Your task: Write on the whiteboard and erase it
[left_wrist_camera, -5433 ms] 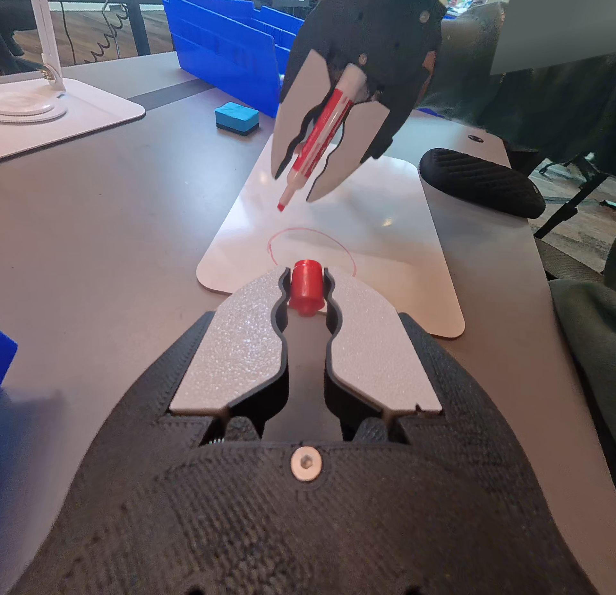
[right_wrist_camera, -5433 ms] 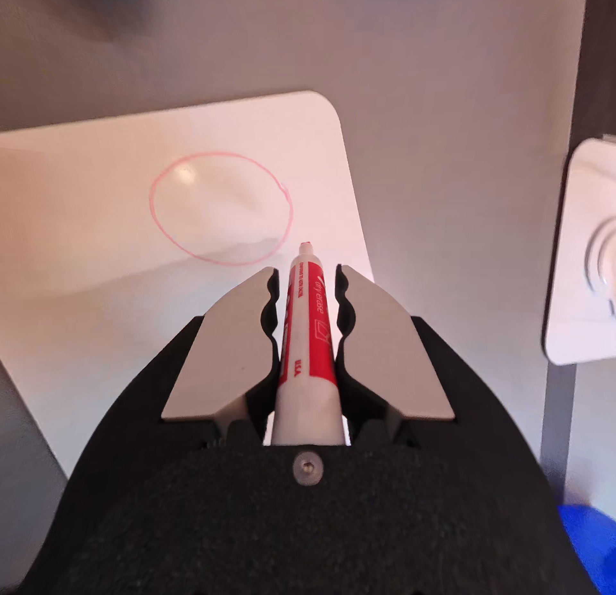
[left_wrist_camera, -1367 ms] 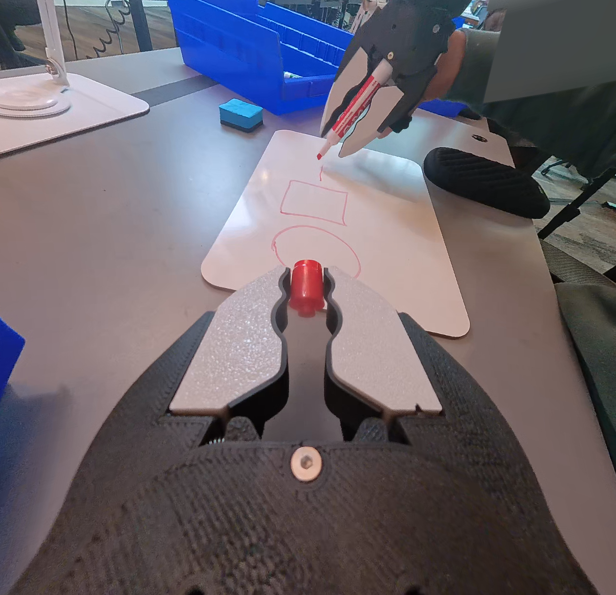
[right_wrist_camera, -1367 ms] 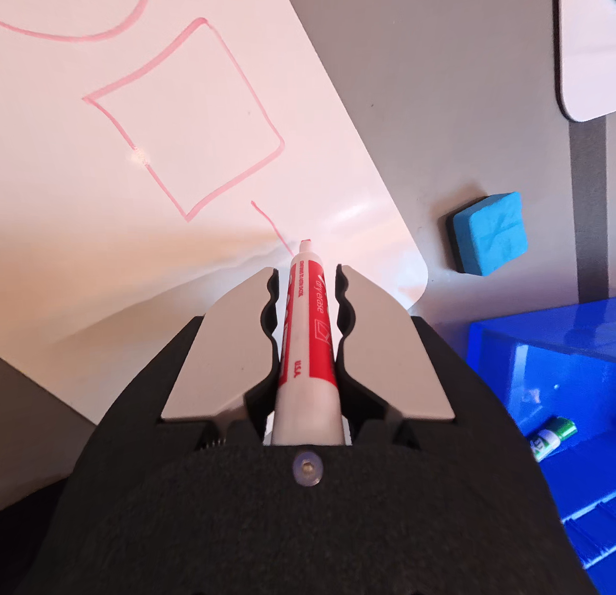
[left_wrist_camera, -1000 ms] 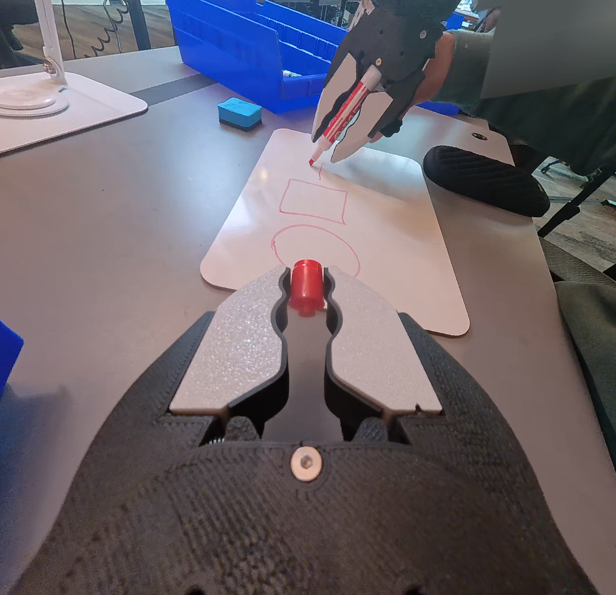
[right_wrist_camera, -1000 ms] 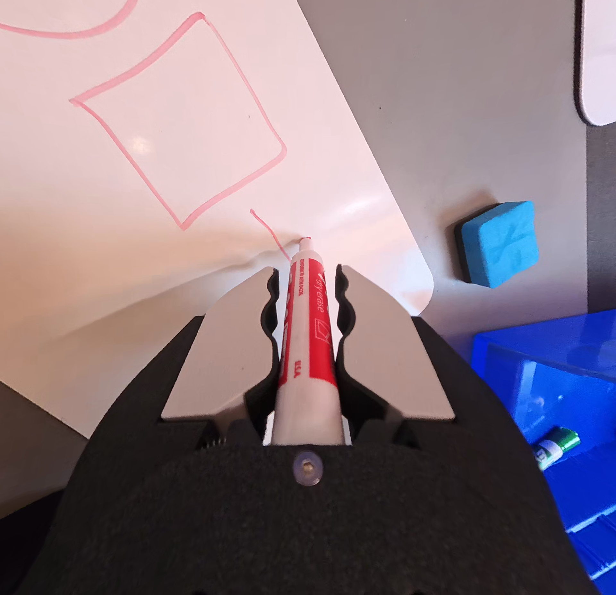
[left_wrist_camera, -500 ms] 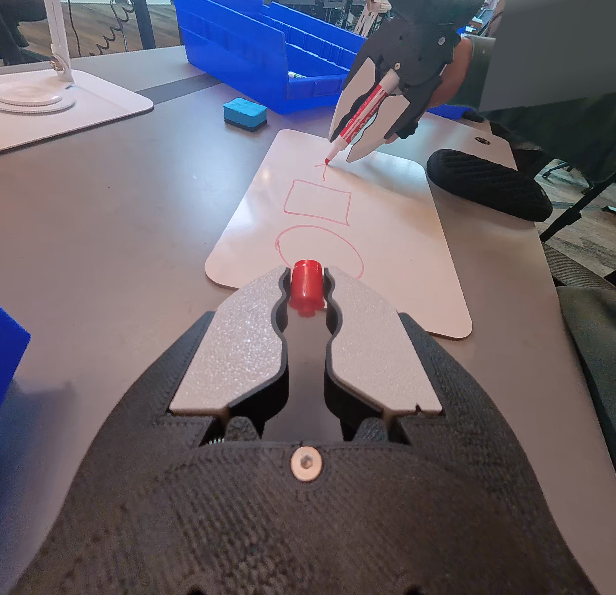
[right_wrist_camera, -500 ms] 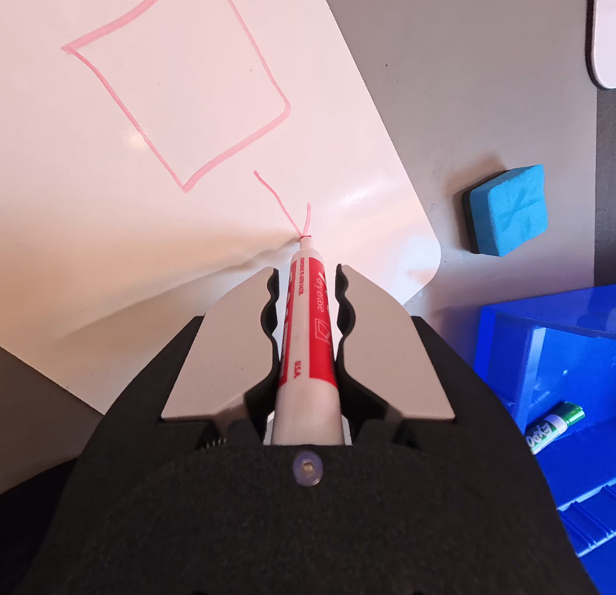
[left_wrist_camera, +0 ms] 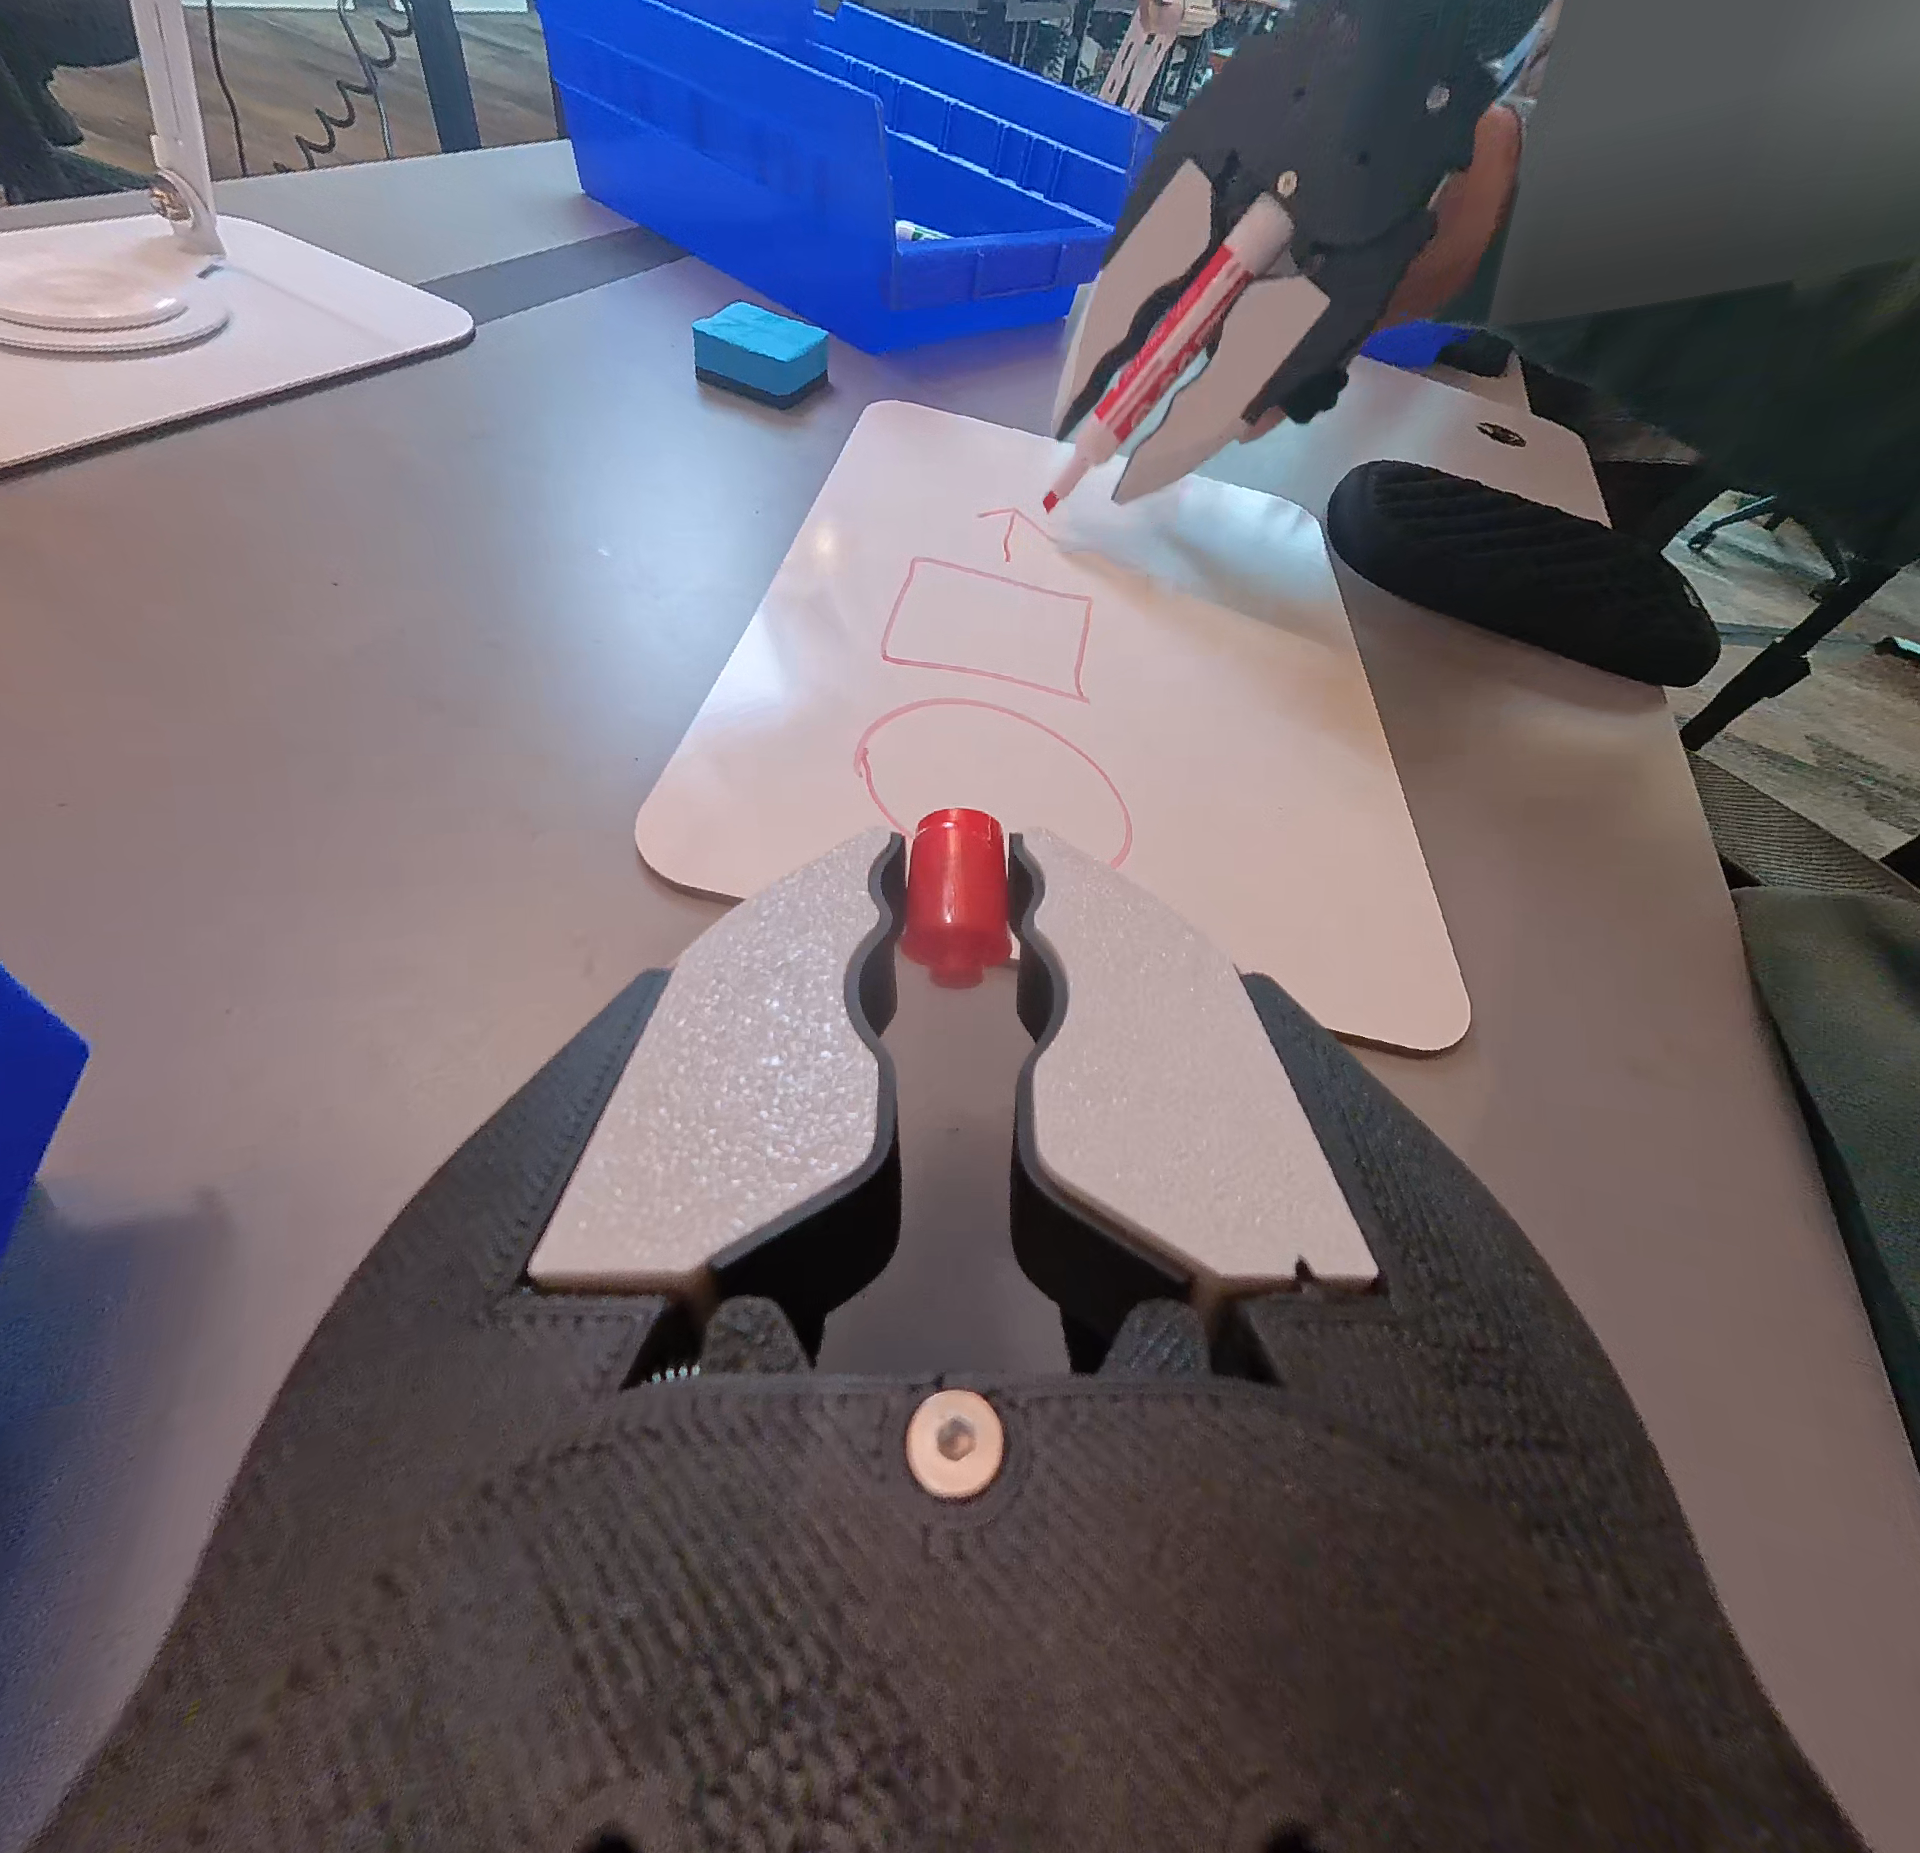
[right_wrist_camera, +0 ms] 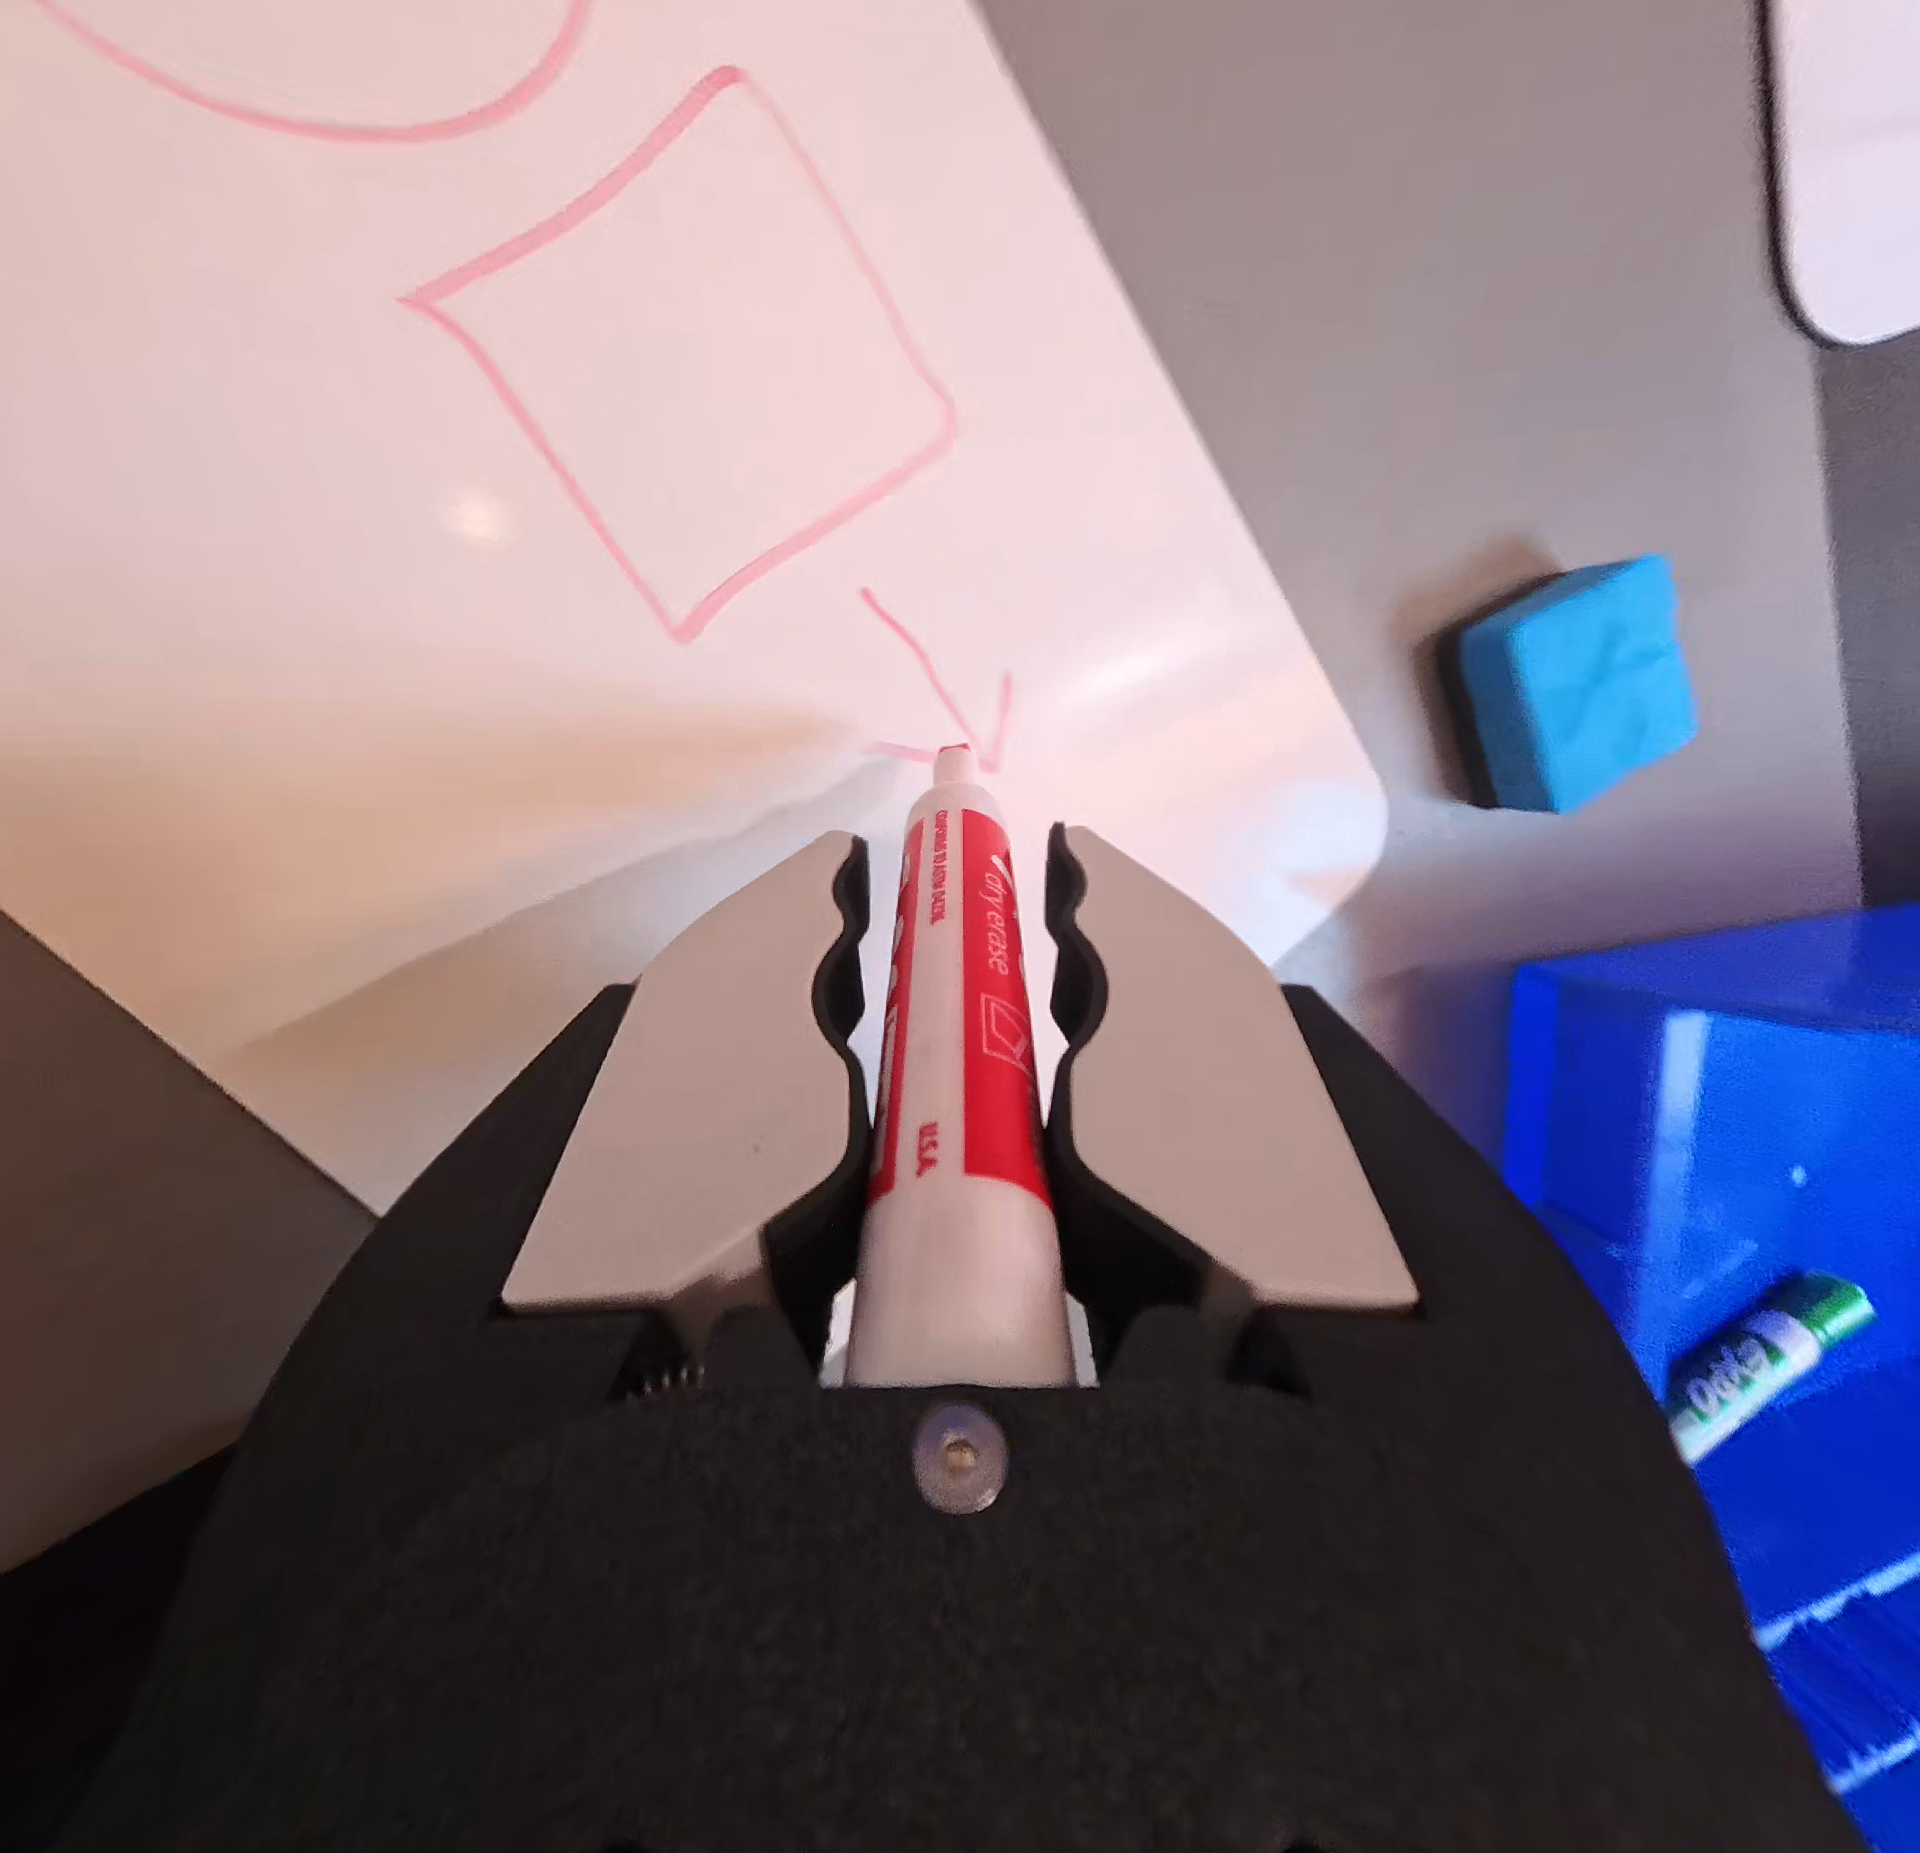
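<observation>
The jaws of the right gripper are closed on a red and white marker, which is held along the gap between them so that its tip sticks out past the fingertips. The tip is seen at the surface of the whiteboard, at the head of a small red arrow; whether it really touches cannot be told. The jaws of the left gripper are closed on a red cap, which is pinched between the fingertips with its top pointed forward. The whiteboard is laid flat on the grey bench, just ahead of the left jaws. On it a red circle is drawn nearest to the left jaws, then a red square, and then the arrow beside the marker tip. In the left wrist view the right gripper is seen over the far end of the board. A blue eraser is placed on the bench beside the far left corner of the board, apart from it. Behind the eraser a blue bin is standing, and in it a green and white marker is lying.
</observation>
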A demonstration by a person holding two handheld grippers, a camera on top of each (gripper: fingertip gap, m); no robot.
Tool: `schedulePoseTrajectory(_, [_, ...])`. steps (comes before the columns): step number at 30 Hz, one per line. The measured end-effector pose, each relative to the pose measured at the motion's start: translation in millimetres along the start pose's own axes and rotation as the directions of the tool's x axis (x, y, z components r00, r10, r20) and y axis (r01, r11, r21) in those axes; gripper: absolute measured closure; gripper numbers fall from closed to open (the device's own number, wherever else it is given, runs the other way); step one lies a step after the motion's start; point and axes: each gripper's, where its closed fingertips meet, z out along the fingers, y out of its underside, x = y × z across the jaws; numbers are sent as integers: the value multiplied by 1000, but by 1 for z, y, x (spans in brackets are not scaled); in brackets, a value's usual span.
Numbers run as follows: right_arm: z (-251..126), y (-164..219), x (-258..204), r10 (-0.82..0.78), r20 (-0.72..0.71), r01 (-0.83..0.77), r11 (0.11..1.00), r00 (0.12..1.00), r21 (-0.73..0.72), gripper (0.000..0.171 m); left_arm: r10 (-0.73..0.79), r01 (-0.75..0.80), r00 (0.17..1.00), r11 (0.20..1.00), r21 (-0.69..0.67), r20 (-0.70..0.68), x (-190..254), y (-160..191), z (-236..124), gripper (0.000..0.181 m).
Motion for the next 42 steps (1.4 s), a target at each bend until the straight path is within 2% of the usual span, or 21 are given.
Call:
schedulePoseTrajectory(3, [-7,6,21,35,-40,-35,999,999,3,138,-2,2,1000,1000,3,2,0,0,0,163])
schedulePoseTrajectory(6, [-2,10,28,69,-19,-69,998,997,5,138,-8,8,1000,1000,5,-3,0,-1,0,163])
schedulePoseTrajectory(20, [22,19,59,60,-23,-62,995,998,-77,138,-32,32,999,999,12,-11,-2,-1,-1,163])
schedulePoseTrajectory(25, [21,21,51,45,0,-45,994,999,-98,138,-35,35,999,999,11,-12,-2,0,-1,163])
schedulePoseTrajectory(33, [6,20,3,-7,69,14,994,998,-110,138,-32,32,999,999,7,-19,-1,0,0,163])
schedulePoseTrajectory(37, [5,25,7,-2,47,7,993,999,-121,138,-27,27,999,1000,5,-17,0,0,1,163])
schedulePoseTrajectory(42, [-2,57,29,65,0,-64,983,998,-173,138,-17,17,1000,1000,2,-14,0,1,1,163])
